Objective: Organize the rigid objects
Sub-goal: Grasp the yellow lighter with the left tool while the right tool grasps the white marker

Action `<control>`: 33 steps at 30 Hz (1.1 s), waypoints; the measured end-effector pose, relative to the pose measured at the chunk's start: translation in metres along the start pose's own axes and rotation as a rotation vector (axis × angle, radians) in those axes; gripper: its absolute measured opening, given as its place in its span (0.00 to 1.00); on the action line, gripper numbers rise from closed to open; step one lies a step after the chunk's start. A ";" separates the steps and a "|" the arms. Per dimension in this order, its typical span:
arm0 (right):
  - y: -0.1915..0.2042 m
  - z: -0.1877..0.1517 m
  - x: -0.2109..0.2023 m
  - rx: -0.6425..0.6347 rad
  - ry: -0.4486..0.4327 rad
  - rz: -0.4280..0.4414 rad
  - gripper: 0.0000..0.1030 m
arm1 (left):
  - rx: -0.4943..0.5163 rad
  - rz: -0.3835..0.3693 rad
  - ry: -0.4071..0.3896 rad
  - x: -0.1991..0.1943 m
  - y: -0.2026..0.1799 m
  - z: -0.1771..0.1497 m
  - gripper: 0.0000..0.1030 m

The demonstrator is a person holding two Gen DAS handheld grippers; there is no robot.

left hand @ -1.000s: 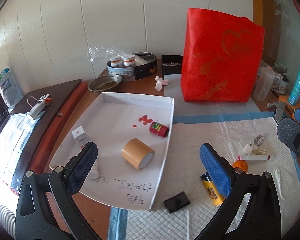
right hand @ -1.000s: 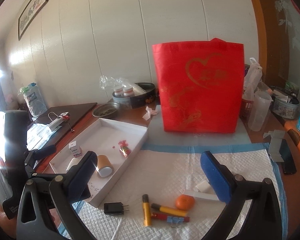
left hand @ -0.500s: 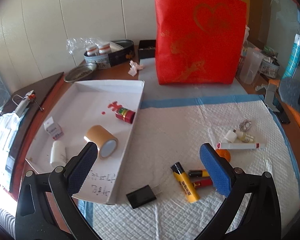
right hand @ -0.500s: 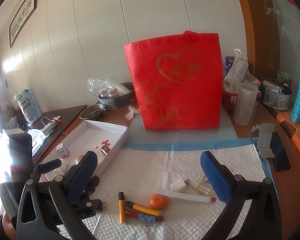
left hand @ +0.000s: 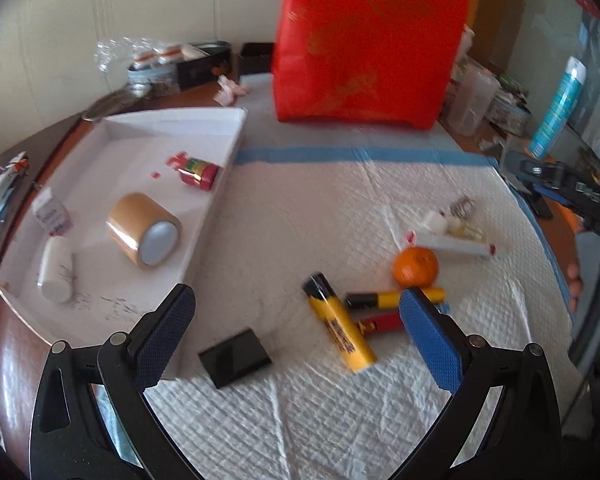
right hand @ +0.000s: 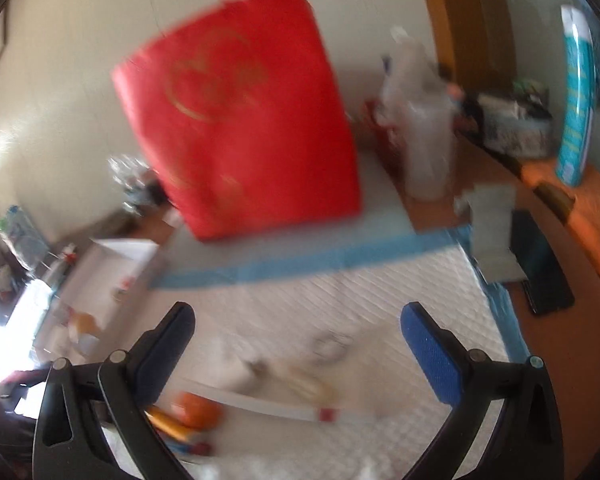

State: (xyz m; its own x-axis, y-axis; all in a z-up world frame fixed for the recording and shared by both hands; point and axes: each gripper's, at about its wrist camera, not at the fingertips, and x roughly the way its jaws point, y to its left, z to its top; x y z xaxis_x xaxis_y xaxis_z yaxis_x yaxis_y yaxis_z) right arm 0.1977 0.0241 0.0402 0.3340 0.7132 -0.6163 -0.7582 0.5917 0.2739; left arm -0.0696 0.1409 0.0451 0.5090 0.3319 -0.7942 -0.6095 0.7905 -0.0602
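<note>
Loose rigid items lay in the lower right of the left wrist view on the white pad (left hand: 300, 208): a yellow lighter (left hand: 340, 326), an orange (left hand: 415, 266) and a black block (left hand: 235, 358). The white tray (left hand: 220, 184), upper left, already held a tape roll (left hand: 144, 230), probably as the sorting bin. The left tongs (left hand: 296, 336) and right tongs (right hand: 298, 344) both stood wide open, gripping nothing.

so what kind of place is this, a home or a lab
Most likely a home, on a cluttered wooden table. A red gift bag stands at the back on a quilted pad, a tangerine lies among markers, and tins and a spray can crowd the edges.
</note>
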 end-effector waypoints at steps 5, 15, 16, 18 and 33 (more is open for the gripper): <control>-0.020 -0.019 0.023 -0.014 0.114 0.048 1.00 | 0.052 -0.017 0.087 0.016 -0.020 -0.012 1.00; 0.014 -0.047 0.002 -0.327 0.129 0.273 0.63 | 0.096 -0.022 0.134 0.027 -0.026 -0.021 0.80; 0.021 -0.049 0.005 -0.361 0.137 0.282 0.58 | 0.105 -0.027 0.137 0.028 -0.026 -0.021 0.74; 0.035 -0.052 0.010 -0.415 0.153 0.296 0.53 | 0.115 -0.042 0.158 0.032 -0.028 -0.022 0.63; 0.045 -0.067 0.043 -0.513 0.291 0.194 0.10 | 0.110 -0.044 0.170 0.050 -0.014 -0.019 0.12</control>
State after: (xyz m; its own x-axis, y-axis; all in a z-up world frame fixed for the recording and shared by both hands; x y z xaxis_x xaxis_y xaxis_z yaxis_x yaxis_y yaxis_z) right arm 0.1403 0.0564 -0.0238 0.0518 0.6150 -0.7869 -0.9865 0.1543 0.0557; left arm -0.0473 0.1368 -0.0050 0.4185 0.2113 -0.8833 -0.5136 0.8572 -0.0383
